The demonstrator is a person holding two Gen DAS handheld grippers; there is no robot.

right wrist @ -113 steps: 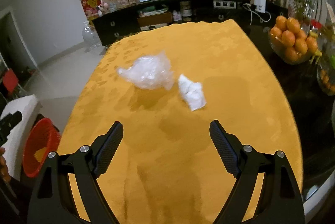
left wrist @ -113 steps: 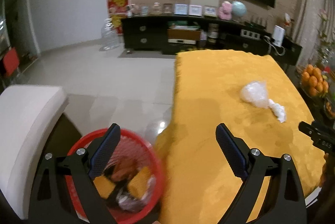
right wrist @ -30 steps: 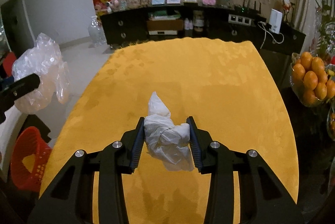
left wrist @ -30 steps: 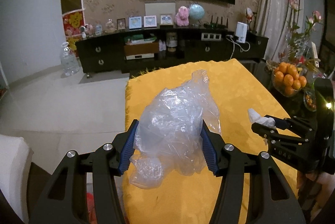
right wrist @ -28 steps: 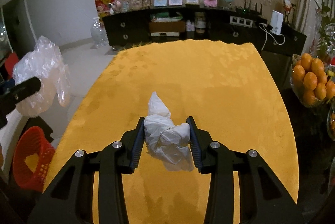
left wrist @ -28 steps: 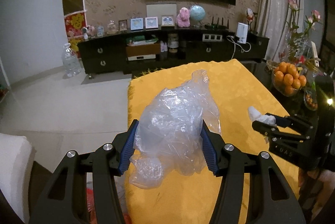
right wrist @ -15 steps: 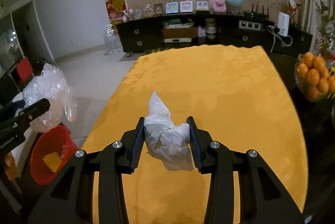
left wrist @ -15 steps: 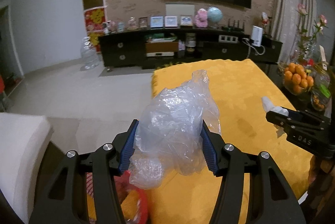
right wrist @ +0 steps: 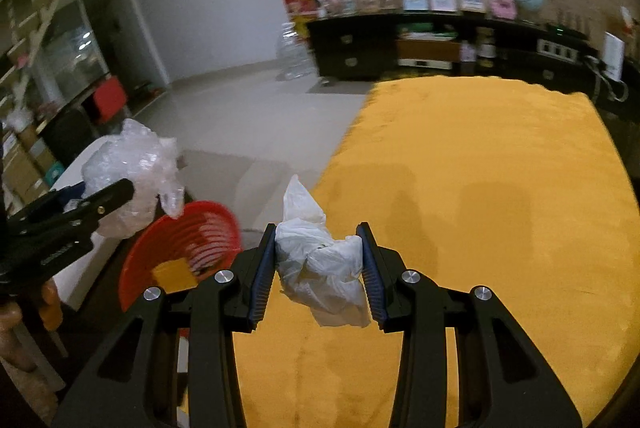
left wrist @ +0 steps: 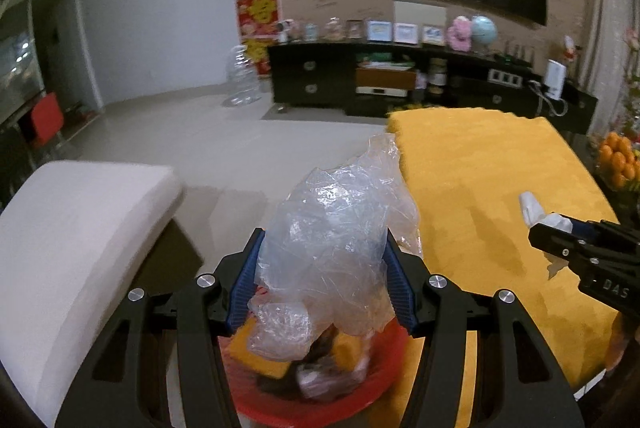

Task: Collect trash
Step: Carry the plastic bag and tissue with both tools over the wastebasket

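Both the left gripper (left wrist: pixel 322 278) and the right gripper (right wrist: pixel 319 270) are black, with blue ribbed pads inside the jaws, round silver screws behind them, and triangular cut-outs.

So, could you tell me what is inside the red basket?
In the red basket: a yellow piece and dark, blurred scraps. The clear plastic bag in the left gripper hides the rest.
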